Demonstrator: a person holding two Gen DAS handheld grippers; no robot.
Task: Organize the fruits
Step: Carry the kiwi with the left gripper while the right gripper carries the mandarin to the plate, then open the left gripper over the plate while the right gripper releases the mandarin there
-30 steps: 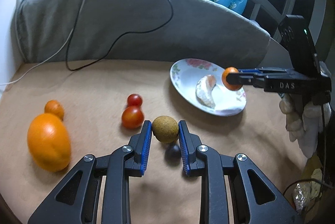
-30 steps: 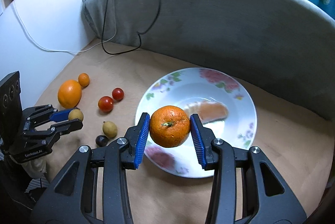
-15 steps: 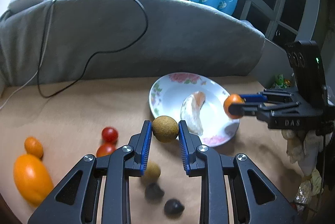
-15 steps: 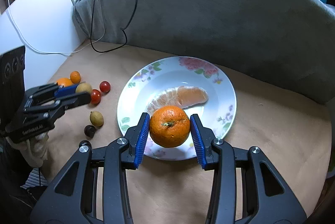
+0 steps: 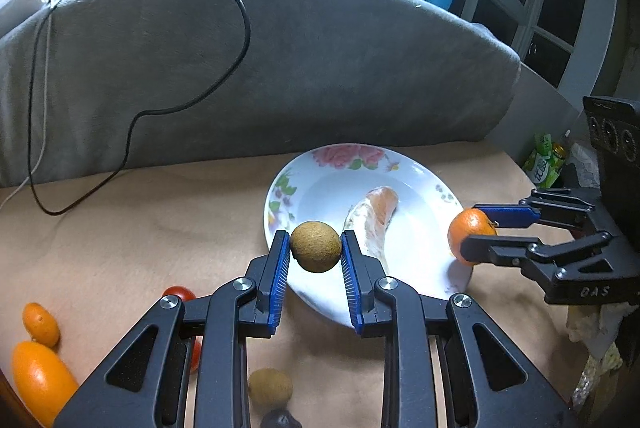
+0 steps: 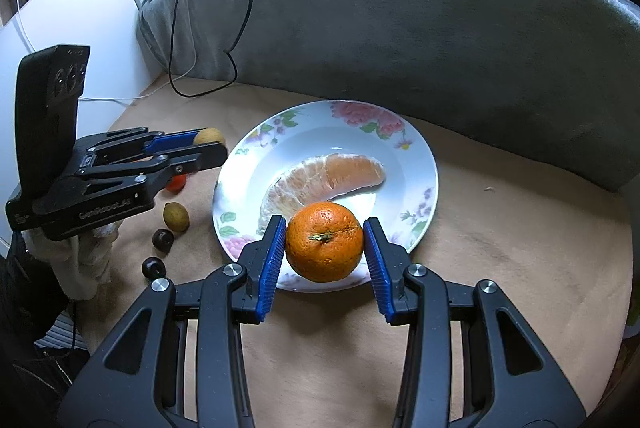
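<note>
- Tan cloth (image 6: 500, 248) covers the work surface, with a grey cushion (image 6: 400, 28) behind it and a floral plate (image 6: 424, 164) near the middle, already holding a peeled citrus segment (image 6: 328, 176).
- A delivery step is judged to be in hand: both fruits are lifted and brought to the plate, neither yet set down.
- The left gripper (image 5: 316, 248) is clamped on a small brown fruit (image 5: 315, 246), which is pinched between the blue pads and held over the plate's near-left rim.
- The right gripper (image 6: 325, 248) is clenched on a mandarin (image 6: 325, 246), gripped at its sides and carried above the plate's near edge, just in front of the segment.
- How high either fruit hangs above the plate cannot be told for certain through the fisheye view.
- Next, each fruit probably needs to be lowered onto a bare part of the plate, clear of the segment and of the other gripper, before the pads are let go.
- Left on the cloth are a second brown fruit (image 6: 176, 216), two dark fruits (image 6: 163, 239), a cherry tomato (image 5: 179, 294), a kumquat (image 5: 41, 324) and a large orange (image 5: 40, 380), all well apart from the plate on its left side.
</note>
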